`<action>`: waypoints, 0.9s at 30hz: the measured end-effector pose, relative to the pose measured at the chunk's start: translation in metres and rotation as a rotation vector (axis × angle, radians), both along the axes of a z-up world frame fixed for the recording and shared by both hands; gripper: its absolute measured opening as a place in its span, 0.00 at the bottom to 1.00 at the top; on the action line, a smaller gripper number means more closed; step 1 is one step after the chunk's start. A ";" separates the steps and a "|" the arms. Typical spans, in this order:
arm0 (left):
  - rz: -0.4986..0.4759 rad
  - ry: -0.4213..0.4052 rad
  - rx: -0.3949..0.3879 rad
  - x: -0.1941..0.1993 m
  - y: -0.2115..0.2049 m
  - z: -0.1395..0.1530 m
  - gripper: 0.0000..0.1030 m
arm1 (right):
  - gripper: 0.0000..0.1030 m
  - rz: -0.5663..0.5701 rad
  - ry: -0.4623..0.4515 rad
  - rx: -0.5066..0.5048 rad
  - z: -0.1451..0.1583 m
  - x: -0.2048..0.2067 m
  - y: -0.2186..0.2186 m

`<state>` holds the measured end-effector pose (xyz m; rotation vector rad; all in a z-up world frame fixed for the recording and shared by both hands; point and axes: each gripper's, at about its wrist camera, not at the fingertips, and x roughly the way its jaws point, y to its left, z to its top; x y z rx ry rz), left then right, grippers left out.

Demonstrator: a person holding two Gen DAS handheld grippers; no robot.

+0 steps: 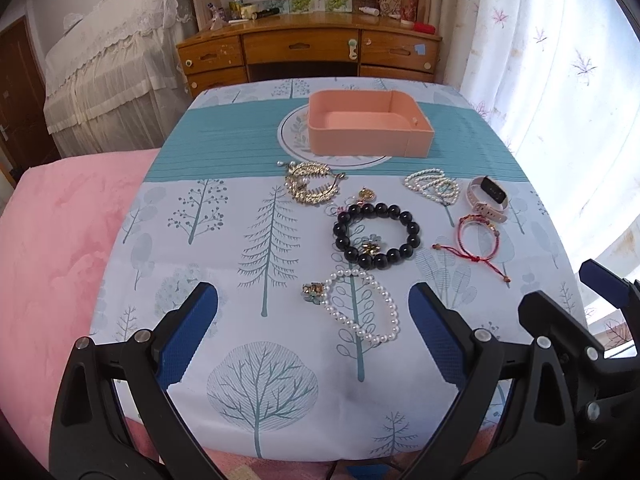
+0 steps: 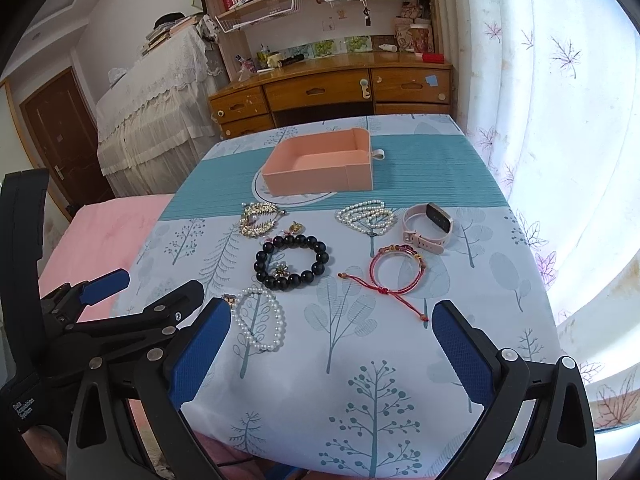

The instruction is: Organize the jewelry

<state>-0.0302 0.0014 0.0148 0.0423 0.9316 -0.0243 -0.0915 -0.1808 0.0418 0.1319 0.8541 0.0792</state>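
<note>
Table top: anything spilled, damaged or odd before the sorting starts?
Nothing stands out. The pink tray sits upright and empty; the bracelets, watch and hair comb lie loose on the tablecloth, none visibly broken.

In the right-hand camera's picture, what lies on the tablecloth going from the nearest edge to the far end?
White pearl bracelet → red cord bracelet → black bead bracelet → pink watch → pink box.

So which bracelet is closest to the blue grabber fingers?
The white pearl bracelet, with its little gold charm, lies nearest the open left gripper. The black bead bracelet and red cord bracelet lie farther back.
</note>
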 end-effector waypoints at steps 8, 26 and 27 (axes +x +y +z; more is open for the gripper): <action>0.034 0.028 -0.033 0.026 0.025 -0.021 0.93 | 0.89 0.008 0.065 0.018 -0.023 0.023 -0.003; 0.082 0.201 -0.075 0.071 0.101 -0.046 0.72 | 0.52 0.049 0.234 0.143 -0.070 0.084 -0.023; 0.053 0.214 -0.074 0.071 0.097 -0.050 0.71 | 0.52 0.065 0.239 0.144 -0.072 0.092 -0.021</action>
